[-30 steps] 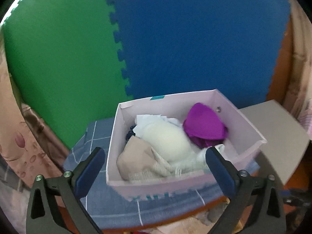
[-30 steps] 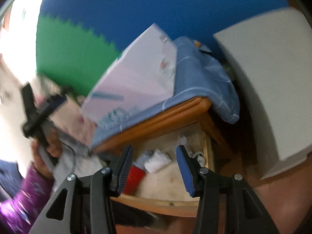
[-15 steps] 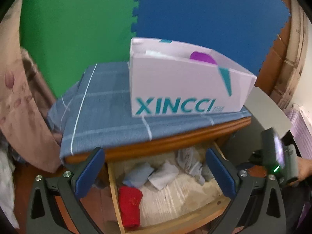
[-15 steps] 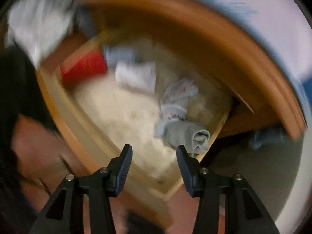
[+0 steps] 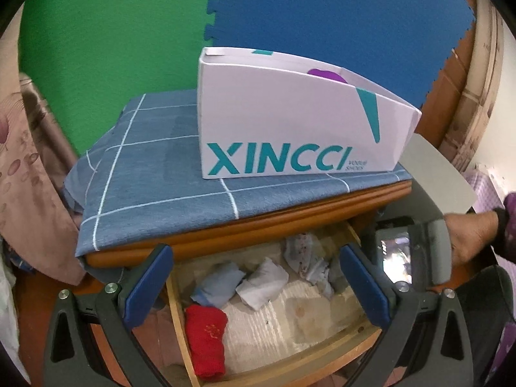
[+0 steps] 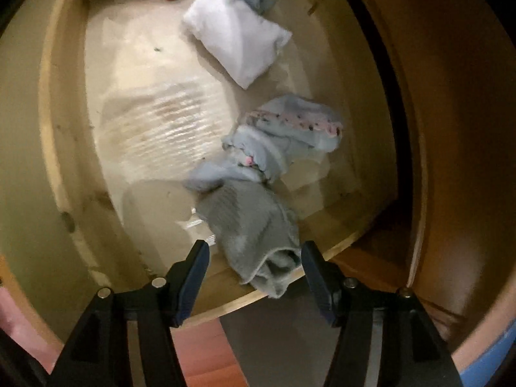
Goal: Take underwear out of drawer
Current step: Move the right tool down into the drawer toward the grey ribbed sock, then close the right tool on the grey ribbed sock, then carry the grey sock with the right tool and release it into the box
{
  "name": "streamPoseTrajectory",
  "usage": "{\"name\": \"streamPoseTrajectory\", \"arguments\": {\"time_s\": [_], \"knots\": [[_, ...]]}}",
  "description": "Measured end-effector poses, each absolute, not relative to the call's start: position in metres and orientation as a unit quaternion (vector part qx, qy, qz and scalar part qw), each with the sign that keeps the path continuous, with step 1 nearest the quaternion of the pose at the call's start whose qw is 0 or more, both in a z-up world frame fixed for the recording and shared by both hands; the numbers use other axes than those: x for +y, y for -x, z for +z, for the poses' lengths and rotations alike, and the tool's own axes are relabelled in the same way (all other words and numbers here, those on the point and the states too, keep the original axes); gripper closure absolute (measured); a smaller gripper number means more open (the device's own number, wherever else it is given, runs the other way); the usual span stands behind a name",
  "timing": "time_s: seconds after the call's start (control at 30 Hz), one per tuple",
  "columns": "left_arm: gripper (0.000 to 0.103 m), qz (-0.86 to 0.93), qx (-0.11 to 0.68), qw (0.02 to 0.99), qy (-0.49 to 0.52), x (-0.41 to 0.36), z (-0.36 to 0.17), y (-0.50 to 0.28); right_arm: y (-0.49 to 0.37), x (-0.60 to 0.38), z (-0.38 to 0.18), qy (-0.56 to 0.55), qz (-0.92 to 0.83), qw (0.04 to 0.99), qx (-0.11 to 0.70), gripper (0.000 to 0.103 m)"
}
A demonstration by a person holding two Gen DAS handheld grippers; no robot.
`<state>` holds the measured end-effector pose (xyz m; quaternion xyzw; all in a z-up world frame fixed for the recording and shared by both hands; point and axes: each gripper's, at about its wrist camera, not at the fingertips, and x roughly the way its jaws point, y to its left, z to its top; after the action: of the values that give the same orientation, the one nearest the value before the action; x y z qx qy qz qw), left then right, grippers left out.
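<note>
Change from half a second back: the right gripper [image 6: 254, 269] has dropped closer over the open wooden drawer [image 6: 61, 174], so the folded grey underwear [image 6: 254, 235] now lies between its parted, empty blue-padded fingers; the left gripper [image 5: 254, 285] has barely shifted, its fingers wide apart and holding nothing, hovering above the drawer's front

Drawer contents, seen from the left gripper: a rolled red garment [image 5: 206, 338] just inside its left finger; a pale blue bundle [image 5: 219, 285] and a white folded cloth [image 5: 262, 285] ahead between the fingers; a crumpled light blue piece with a pink dotted band [image 5: 306, 259] ahead toward the right finger

Grey underwear: long axis runs from the right gripper's fingertips forward and slightly left, folded end nearest the gripper, far end touching the crumpled light blue piece [image 6: 283, 138]

On the table under a blue checked cloth [image 5: 161, 174]: a white cardboard box lettered XINCCI [image 5: 290, 122], well ahead of the left gripper, a purple item [image 5: 325, 74] showing at its rim
</note>
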<state>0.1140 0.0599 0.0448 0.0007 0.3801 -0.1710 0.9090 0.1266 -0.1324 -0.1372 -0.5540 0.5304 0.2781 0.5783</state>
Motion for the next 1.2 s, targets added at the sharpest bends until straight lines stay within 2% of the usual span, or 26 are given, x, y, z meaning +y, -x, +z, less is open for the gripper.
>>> {"name": "streamPoseTrajectory", "arguments": {"time_s": [0.33,0.4,0.5,0.9,1.2], "knots": [[0.001,-0.184,0.397,0.899,0.002,0.055,0.037,-0.120,-0.135,-0.128,-0.184,0.593,0.279,0.517,0.551,0.040],[0.001,-0.181,0.402,0.898,0.005,0.056,0.035,-0.122,-0.138,-0.129,-0.183,0.574,0.285,0.523,0.562,0.074],[0.001,-0.178,0.406,0.897,0.013,0.060,0.034,-0.125,-0.141,-0.131,-0.172,0.540,0.294,0.544,0.571,0.078],[0.001,-0.168,0.420,0.891,0.031,0.065,0.029,-0.129,-0.111,-0.141,-0.052,0.362,0.365,0.651,0.558,0.078],[0.001,-0.158,0.420,0.893,0.017,0.062,0.027,-0.128,-0.095,-0.156,0.044,0.226,0.397,0.734,0.502,0.078]]}}
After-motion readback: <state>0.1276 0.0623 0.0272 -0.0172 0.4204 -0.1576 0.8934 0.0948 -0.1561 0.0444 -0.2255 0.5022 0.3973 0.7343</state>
